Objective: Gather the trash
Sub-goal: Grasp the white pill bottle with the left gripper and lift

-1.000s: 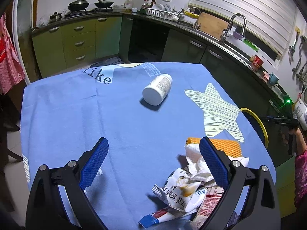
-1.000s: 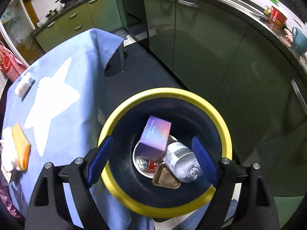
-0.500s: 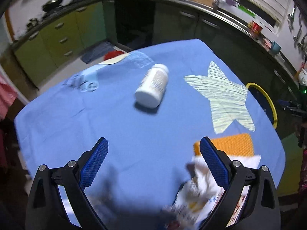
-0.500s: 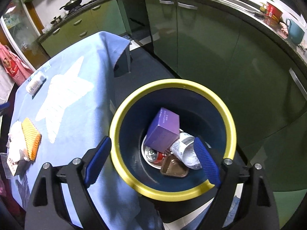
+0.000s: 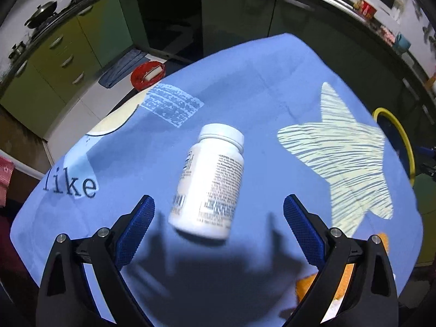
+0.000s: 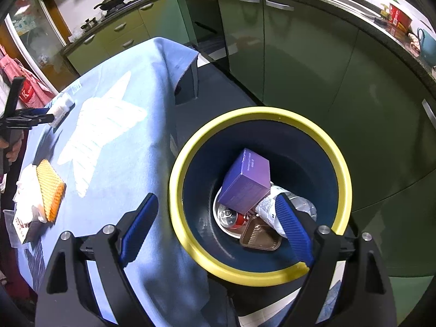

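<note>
A white pill bottle (image 5: 211, 181) lies on its side on the blue tablecloth (image 5: 245, 87), cap pointing away. My left gripper (image 5: 218, 218) is open, its blue pads on either side of the bottle's base, not touching it. My right gripper (image 6: 216, 223) is open and empty above the yellow-rimmed dark bin (image 6: 340, 163), which holds a purple box (image 6: 245, 181), a crushed plastic bottle (image 6: 268, 208), a can (image 6: 231, 215) and a brown tray (image 6: 260, 238). The pill bottle (image 6: 62, 106) and the left gripper (image 6: 35, 117) also show in the right wrist view.
An orange sponge (image 6: 50, 188) lies with white tissue (image 6: 26, 188) and wrappers (image 6: 20, 222) at the table's near end. The bin (image 5: 399, 136) stands off the table's right edge. Green kitchen cabinets (image 6: 299, 62) run behind. A red dish (image 5: 147, 75) sits on the floor.
My left gripper has moved forward over the table, past the wrapper pile, until its open pads flank the pill bottle. My right gripper has risen and drawn back from the bin.
</note>
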The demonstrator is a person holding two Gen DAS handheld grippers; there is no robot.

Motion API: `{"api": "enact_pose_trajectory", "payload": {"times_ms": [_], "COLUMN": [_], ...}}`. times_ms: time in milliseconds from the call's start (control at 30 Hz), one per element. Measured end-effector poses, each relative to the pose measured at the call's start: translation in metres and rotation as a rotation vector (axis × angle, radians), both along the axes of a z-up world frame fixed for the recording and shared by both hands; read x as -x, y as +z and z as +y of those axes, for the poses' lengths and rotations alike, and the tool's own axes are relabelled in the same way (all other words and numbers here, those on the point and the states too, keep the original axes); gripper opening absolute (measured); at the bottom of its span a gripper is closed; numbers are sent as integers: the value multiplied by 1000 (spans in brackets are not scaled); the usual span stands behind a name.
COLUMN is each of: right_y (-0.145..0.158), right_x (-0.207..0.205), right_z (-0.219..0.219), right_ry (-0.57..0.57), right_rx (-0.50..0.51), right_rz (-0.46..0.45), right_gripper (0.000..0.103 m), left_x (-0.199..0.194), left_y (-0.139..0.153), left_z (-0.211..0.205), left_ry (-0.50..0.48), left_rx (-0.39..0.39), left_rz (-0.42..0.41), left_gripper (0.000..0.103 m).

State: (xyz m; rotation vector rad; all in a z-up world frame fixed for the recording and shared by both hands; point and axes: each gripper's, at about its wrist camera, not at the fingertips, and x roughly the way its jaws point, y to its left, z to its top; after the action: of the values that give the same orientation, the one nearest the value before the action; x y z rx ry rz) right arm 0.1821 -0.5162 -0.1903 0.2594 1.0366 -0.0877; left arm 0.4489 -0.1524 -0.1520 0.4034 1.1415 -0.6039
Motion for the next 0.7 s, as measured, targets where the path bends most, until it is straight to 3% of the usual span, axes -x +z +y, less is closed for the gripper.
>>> {"api": "enact_pose_trajectory", "payload": {"times_ms": [267, 500, 633, 700], "right_y": [-1, 0, 0, 0], "right_x": [-4, -6, -6, -7], "right_z": [7, 10, 10, 10], "right_ry": [22, 33, 34, 36], "right_rx": [2, 5, 4, 3], "right_rz": [10, 17, 16, 16], "right_gripper": [83, 83, 83, 83], "left_x": [-11, -21, -24, -24], "left_y": [-16, -27, -26, -27], "left_z": [-12, -16, -19, -13], "left_ry": [-11, -4, -2, -8], "left_rx": [-34, -40, -32, -32], "left_rz": [5, 16, 4, 5], "left_gripper": [83, 69, 51, 51]}}
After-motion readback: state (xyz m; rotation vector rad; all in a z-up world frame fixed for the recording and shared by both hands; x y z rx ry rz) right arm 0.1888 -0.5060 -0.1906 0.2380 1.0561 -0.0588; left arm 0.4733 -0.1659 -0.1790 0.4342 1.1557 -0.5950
